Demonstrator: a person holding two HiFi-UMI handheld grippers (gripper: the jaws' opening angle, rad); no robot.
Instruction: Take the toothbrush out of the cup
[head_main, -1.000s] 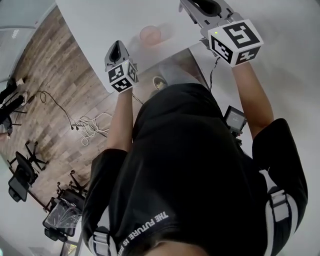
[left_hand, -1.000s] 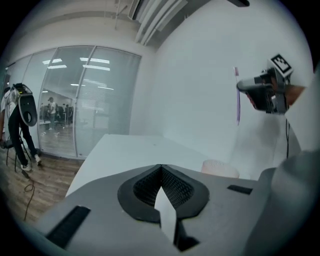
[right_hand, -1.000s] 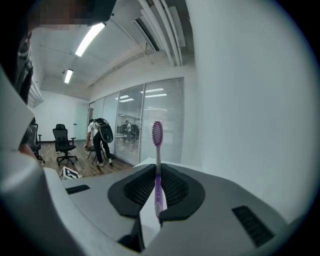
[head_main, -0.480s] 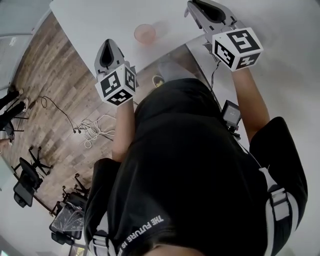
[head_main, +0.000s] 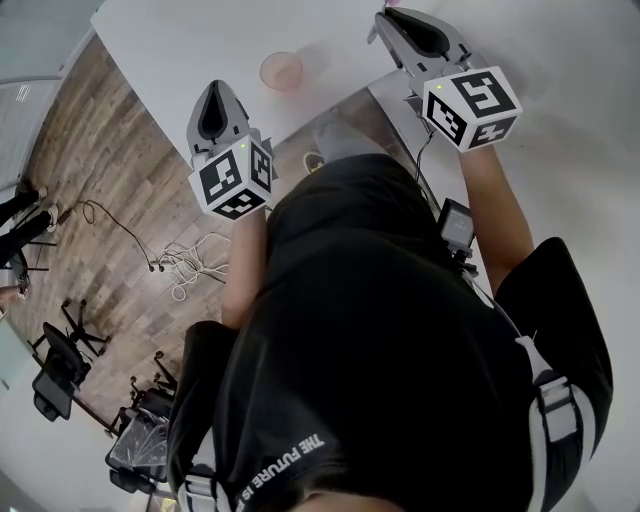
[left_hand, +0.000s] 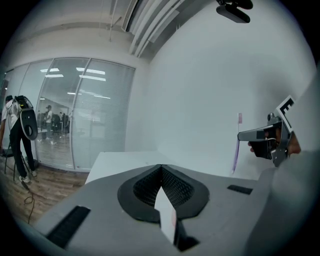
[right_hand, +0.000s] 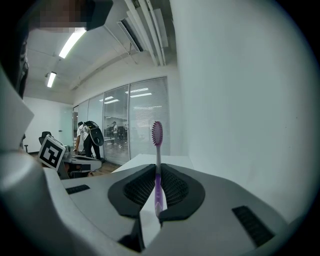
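The jaws of the right gripper clamp the purple toothbrush by its handle, bristles up, to the right of the pink cup and clear of it. The extraction looks done, and the next move probably calls for laying the brush down beside the cup. The left gripper, jaws together on nothing, hovers near the cup's left, both forearms reaching forward.
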